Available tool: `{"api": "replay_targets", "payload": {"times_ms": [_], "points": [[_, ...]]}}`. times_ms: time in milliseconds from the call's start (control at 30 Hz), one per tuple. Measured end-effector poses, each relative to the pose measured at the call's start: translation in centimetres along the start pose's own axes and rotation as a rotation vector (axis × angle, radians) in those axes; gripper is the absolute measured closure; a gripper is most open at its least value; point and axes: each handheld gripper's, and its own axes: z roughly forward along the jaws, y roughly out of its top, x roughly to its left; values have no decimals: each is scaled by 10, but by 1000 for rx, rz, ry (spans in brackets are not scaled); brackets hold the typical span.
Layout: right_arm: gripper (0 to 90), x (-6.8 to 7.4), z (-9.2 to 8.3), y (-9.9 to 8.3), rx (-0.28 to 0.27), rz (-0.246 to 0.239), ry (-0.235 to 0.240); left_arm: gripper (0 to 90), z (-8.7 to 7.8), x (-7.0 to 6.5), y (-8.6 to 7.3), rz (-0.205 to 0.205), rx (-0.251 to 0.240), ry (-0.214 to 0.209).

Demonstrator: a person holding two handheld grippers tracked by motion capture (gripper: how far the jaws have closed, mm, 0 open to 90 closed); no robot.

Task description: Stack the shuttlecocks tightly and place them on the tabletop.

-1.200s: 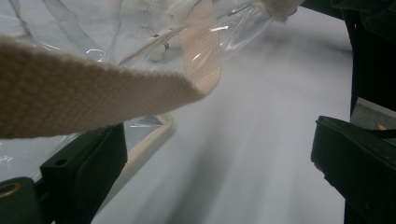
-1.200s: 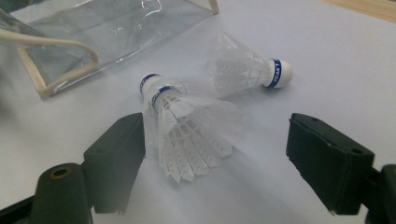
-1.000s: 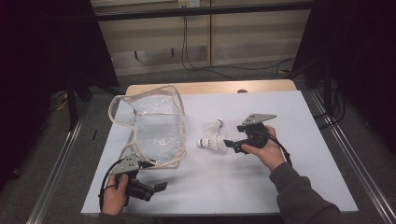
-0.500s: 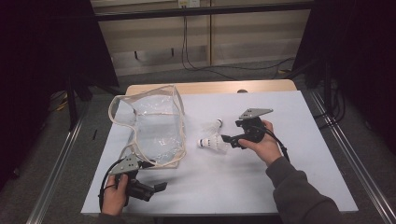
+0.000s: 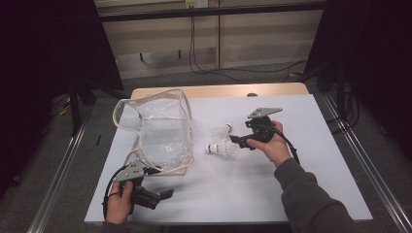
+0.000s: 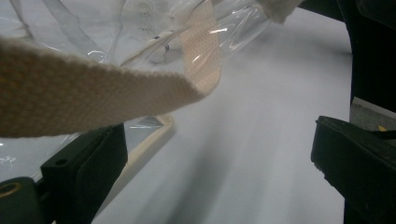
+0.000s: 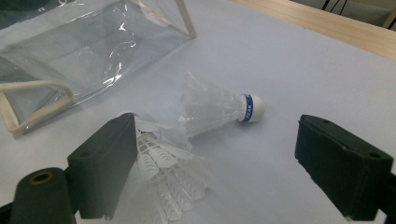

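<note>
While the left gripper point(image 5: 165, 194) is resting at the near left edge of the table point(image 5: 301, 194), its jaws are standing wide with nothing between them, just near of the clear bag point(image 5: 160, 131) and its woven cream strap point(image 6: 93, 88), probably waiting to steady or open the bag. That bag is lying on its side left of centre; through the plastic something white is faintly showing, too blurred to name. To its right, two shuttlecocks are lying touching: the farther one point(image 7: 219, 107) and the nearer one point(image 7: 163, 182). Rightmost, the right gripper point(image 7: 210, 163) is hovering with jaws wide apart, one jaw brushing the nearer feathers, seemingly lining up a pickup for bagging.
</note>
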Motion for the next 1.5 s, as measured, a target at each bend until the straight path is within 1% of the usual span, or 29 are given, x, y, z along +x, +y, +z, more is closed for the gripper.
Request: {"api": "replay_targets", "payload": {"times_ms": [167, 300, 533, 600, 700, 733, 867, 1067, 1167, 1500], "points": [[119, 1, 4, 3, 10, -3, -5, 39, 0, 0, 0, 0, 2, 0], [119, 3, 6, 6, 7, -4, -3, 39, 0, 0, 0, -1, 1, 0], [116, 2, 9, 11, 11, -7, -10, 39, 0, 0, 0, 0, 2, -1], [115, 2, 10, 12, 13, -1, -9, 38, 0, 0, 0, 0, 2, -1], [115, 2, 13, 13, 11, -4, -11, 38, 0, 0, 0, 1, 2, -2], [115, 3, 14, 13, 10, 4, -12, 38, 0, 1, 0, 1, 2, -3], [110, 2, 17, 15, 15, 2, -16, 38, 0, 1, -1, 1, 1, -4], [112, 4, 18, 21, 4, -16, -31, 37, 0, 0, -1, 3, 5, 0], [108, 4, 19, 23, 9, -9, -29, 37, -1, 0, -1, 2, 5, 0], [97, 5, 29, 24, 27, -11, -26, 37, 0, 1, -1, 2, 4, -1]]}}
